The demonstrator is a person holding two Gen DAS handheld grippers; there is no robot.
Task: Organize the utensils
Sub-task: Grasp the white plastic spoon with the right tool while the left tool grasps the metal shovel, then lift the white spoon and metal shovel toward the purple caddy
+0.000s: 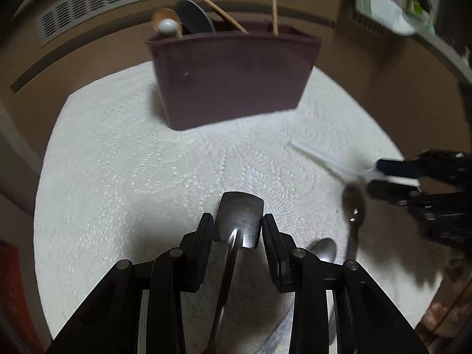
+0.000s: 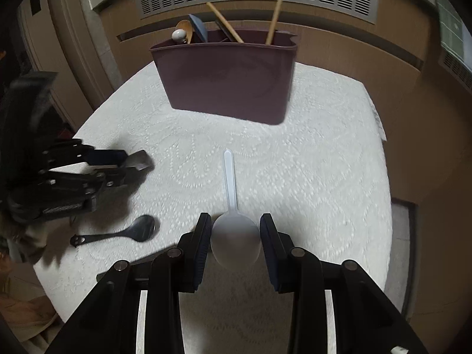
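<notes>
Both grippers loaded, next up is the drop into the maroon caddy (image 2: pixel 227 82) at the far side of the white cloth (image 2: pixel 309 177). Left gripper (image 1: pixel 237 230) has its jaws closed in on the flat wide end of a metal utensil (image 1: pixel 239 221), the pads look pressed on both edges, and the handle runs back under the fingers (can't tell if it's a spatula or a turner). Right gripper (image 2: pixel 236 233) is narrowed around the bowl of a white plastic spoon (image 2: pixel 234 239), handle pointing away toward the caddy; contact looks firm, though the bowl is blurred. Caddy already has wooden sticks (image 2: pixel 275 14) and a few ladles standing in it, so aim for a free gap. Do one hand at a time, tip each utensil upright over the rim and lower before letting go. A black spoon (image 2: pixel 132 231) lies loose on the cloth near the left gripper, and a metal spoon (image 1: pixel 323 249) too, so both are left for later.
</notes>
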